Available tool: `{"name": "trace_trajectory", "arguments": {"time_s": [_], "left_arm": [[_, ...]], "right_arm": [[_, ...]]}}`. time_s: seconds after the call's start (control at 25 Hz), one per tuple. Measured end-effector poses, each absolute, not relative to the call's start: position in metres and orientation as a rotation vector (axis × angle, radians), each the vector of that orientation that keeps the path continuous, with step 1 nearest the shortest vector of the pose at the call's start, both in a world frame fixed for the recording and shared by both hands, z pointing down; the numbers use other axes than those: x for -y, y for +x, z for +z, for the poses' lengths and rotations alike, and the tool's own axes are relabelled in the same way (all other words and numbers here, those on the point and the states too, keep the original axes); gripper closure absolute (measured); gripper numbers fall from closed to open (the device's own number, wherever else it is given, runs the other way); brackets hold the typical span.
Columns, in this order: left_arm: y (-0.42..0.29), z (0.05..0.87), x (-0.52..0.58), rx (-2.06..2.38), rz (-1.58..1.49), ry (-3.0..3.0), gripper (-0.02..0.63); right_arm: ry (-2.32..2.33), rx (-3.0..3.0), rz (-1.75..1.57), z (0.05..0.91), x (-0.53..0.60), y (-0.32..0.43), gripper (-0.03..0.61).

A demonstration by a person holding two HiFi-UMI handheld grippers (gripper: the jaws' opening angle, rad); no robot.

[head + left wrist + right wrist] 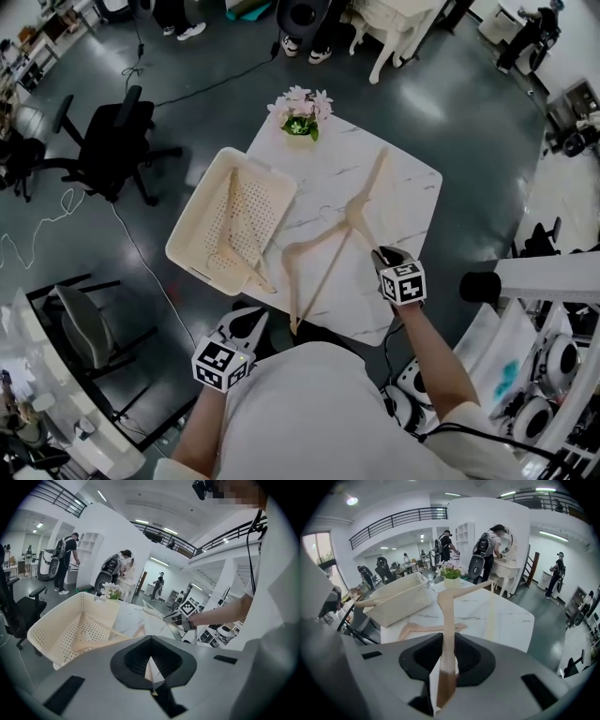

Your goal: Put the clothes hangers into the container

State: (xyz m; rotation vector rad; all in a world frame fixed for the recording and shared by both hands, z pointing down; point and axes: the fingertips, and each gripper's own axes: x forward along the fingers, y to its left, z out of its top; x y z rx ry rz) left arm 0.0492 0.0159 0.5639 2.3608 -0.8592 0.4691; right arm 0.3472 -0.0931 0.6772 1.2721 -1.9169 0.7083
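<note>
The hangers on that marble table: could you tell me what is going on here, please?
A person with a tool in each hand is moving hangers into the cream basket. The right tool is shut on one hanger at the table. A second hanger lies on the tabletop, and a third hanger is already in the basket. The left tool holds nothing.

1. My left tongs [251, 323] sit low at the near left, pointing away from my body. Their jaws are pressed together with nothing between them.
2. My right tongs [382, 256] reach further out on the right, jaws clamped on a hanger [446, 620].
3. My right forearm [433, 352] is bare and stretched forward. My left forearm [200, 424] is tucked close to my torso.
</note>
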Motion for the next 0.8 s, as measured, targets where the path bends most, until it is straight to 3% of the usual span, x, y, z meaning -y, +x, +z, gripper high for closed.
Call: {"name": "trace_trajectory", "arguments": {"time_s": [0.8], "left_arm": [[-0.043,0.546,-0.006,0.917,0.412,2.384,0.606]], "right_arm": [[1.004,2.149,0.598,0.581,0.074,0.165,0.492]]}}
